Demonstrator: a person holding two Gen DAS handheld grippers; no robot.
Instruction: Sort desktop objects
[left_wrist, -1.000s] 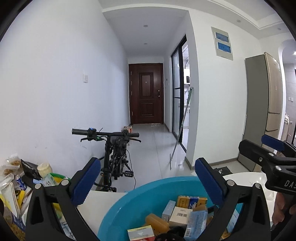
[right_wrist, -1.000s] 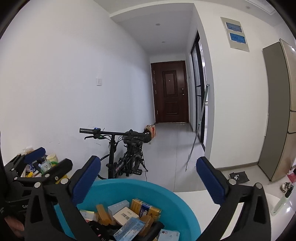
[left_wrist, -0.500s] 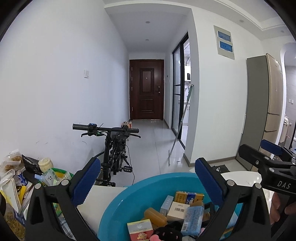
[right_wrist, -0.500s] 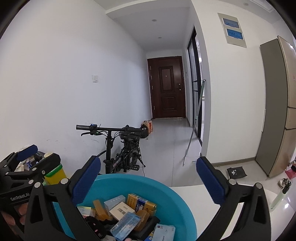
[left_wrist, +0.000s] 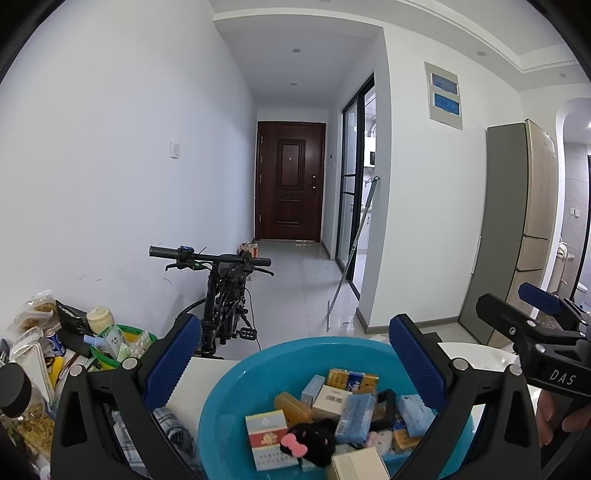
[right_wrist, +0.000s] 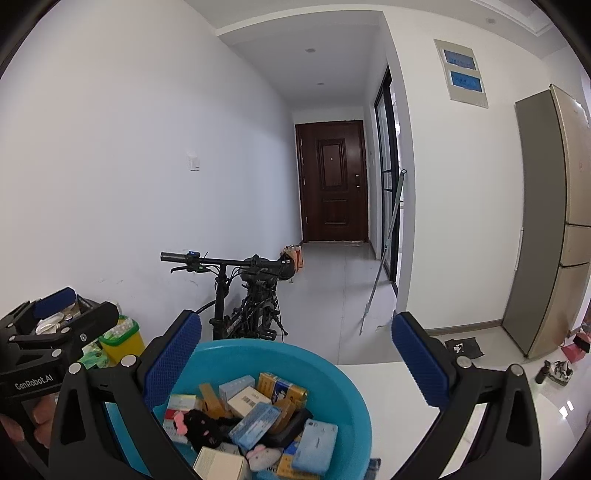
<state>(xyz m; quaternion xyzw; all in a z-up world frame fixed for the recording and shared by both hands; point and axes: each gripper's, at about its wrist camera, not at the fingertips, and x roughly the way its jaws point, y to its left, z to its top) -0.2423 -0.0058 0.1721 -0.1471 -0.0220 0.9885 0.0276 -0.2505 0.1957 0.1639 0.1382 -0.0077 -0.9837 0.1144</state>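
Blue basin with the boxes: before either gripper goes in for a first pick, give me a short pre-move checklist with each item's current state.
1. Left gripper open and empty: ok, pads wide apart with nothing between them.
2. Right gripper open and empty: ok, same.
3. Both grippers above the blue basin, not touching its contents: ok.
4. Grippers apart from each other: ok, each shows at the edge of the other's view.
5. A graspable item on top: ok, the red and white box lies exposed near the black plush toy.
6. Free spot on the white table for sorted items: ok on the right; the left side is crowded.
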